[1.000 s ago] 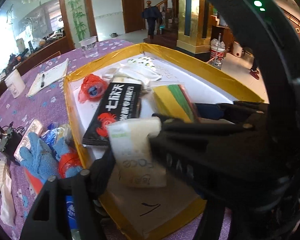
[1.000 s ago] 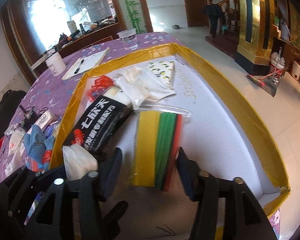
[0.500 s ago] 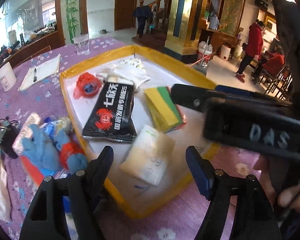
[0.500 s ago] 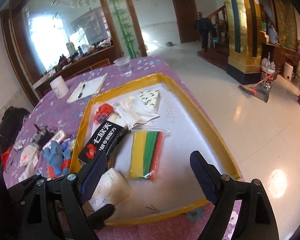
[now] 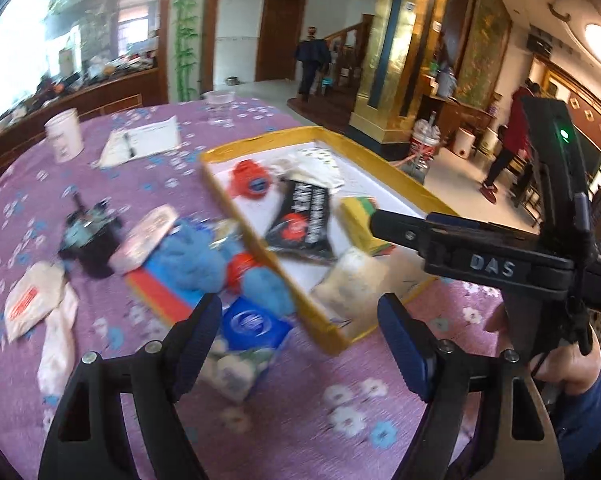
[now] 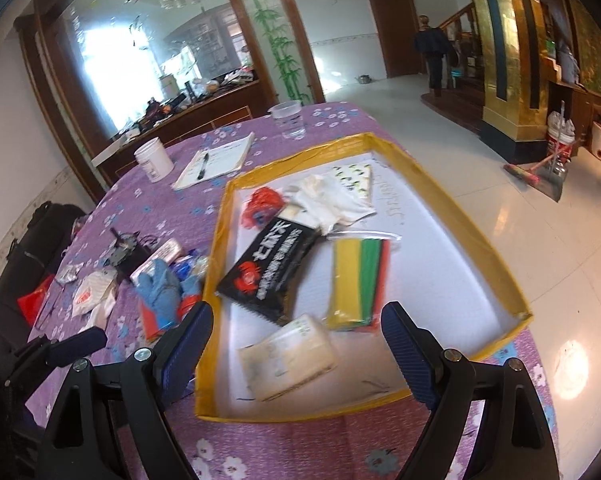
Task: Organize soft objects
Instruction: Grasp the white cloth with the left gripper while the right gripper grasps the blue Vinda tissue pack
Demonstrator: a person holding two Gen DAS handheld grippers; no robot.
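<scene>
A yellow-rimmed white tray [image 6: 448,196] [image 5: 384,158] holds a black packet [image 6: 272,264], a bag of yellow, green and red sheets [image 6: 358,276], a cream tissue pack [image 6: 288,360] [image 5: 352,284], white cloths [image 6: 332,200] and a red bundle [image 6: 262,204]. Blue gloves [image 5: 204,260] [image 6: 160,292], a blue pack [image 5: 252,324] and pale pouches [image 5: 32,300] lie left of the tray on the purple cloth. My left gripper [image 5: 300,344] is open and empty above the cloth by the tray's near corner. My right gripper [image 6: 296,352] is open and empty above the tray's near end.
A notebook with pen [image 6: 216,158], a white cup [image 6: 154,160] and a clear cup [image 6: 288,120] stand at the table's far side. A small black device [image 5: 88,228] sits left of the gloves. The right gripper's body [image 5: 500,264] crosses the left wrist view. Floor lies beyond the table's right edge.
My left gripper let go of the cream tissue pack, which now lies in the tray's near end. Both grippers pulled back and up; the left swung leftward over the cloth.
</scene>
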